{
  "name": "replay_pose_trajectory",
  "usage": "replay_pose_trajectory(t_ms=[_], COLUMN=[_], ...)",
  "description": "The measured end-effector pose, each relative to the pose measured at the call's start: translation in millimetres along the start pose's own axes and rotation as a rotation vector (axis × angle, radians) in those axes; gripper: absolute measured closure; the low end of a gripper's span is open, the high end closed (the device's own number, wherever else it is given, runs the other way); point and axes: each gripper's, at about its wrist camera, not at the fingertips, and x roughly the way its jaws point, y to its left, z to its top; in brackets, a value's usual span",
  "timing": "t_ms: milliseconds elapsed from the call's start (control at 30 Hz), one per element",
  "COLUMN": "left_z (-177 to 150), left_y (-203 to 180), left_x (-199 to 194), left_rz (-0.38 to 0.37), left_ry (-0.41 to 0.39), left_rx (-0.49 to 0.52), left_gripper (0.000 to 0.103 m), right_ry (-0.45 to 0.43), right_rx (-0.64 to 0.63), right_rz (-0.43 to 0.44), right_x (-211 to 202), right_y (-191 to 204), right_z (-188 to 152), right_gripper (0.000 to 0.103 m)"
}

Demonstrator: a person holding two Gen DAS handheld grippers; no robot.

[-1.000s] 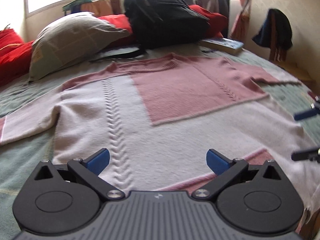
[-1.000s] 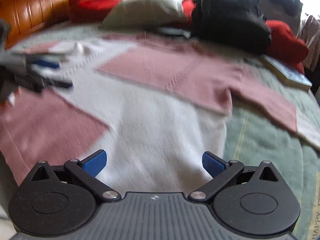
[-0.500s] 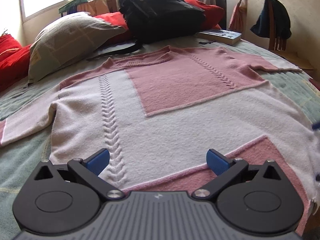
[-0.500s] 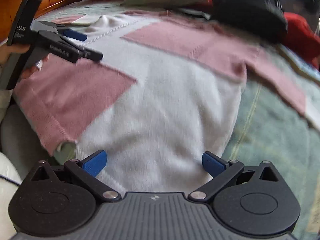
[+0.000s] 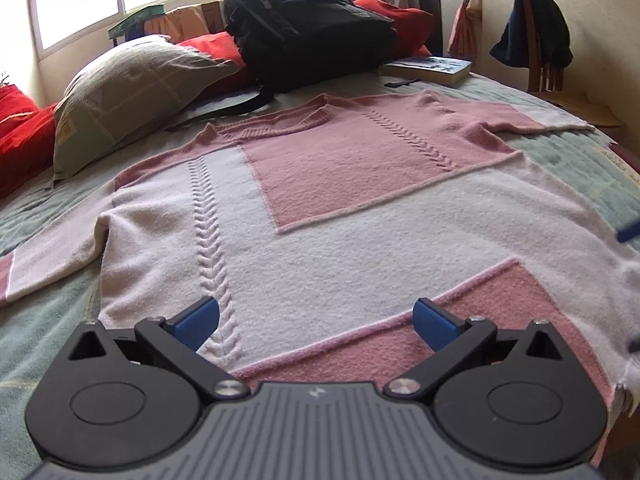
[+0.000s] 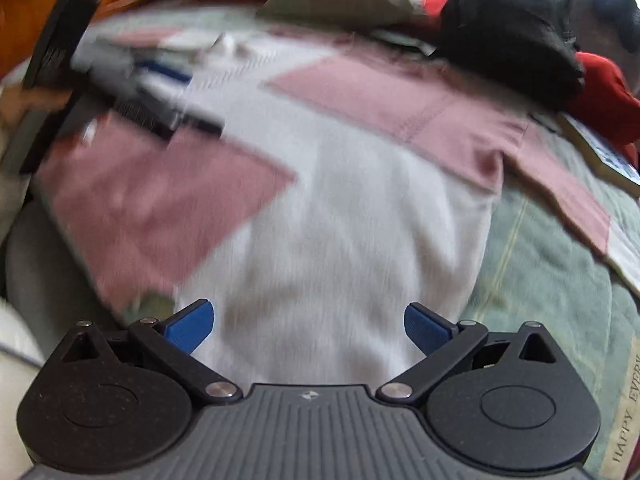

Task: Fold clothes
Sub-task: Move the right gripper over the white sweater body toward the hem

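A pink and white knitted sweater [image 5: 320, 216] lies spread flat on the bed, its neck toward the pillows and both sleeves stretched out to the sides. My left gripper [image 5: 316, 322] hovers open over the sweater's bottom hem, with nothing between its blue pads. My right gripper [image 6: 309, 326] is open too, above the white lower part of the sweater [image 6: 340, 240] near its right side. In the blurred right wrist view the left gripper [image 6: 120, 84] shows at the upper left, held by a hand. A blue fingertip [image 5: 629, 232] of the right gripper pokes in at the right edge.
A black backpack [image 5: 304, 28], a beige pillow [image 5: 132, 92] and red cushions [image 5: 24, 128] crowd the head of the bed. A book [image 5: 432, 67] lies beyond the right sleeve. A chair with dark clothing [image 5: 536, 40] stands at right. Green bedspread [image 6: 540, 288] borders the sweater.
My left gripper has pulled back toward the hem, so more of the sweater shows. My right gripper has swung left and back over the lower right side. Both stay open.
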Motion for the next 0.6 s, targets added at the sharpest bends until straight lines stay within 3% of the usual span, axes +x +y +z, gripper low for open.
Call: replay_pose_trajectory(t_ms=[100,200,367,467,600], left_z=[0,0,1,1,0], left_y=[0,1,3,3,4], left_x=[-2,-4,-5,-5,-1], left_rz=[0.003,0.007,0.007,0.007,-0.009], left_ry=[-0.005,-0.010,-0.014,-0.010,0.002], left_rx=[0.002,0.005,0.002,0.008,0.000], left_gripper=[0.001,0.001,0.001,0.001,0.001], right_ry=[0.067,0.055,-0.057,-0.049,0.016], right_rx=[0.117,0.071,0.054,0.038,-0.011], right_rz=[0.038,0.056,0.102,0.093,0.062], right_x=[19,14,18,42,55], right_y=[-5,8,27,39,58], right_z=[1,7,44,57,47], right_gripper=[0.000,0.000,0.000,0.000,0.000])
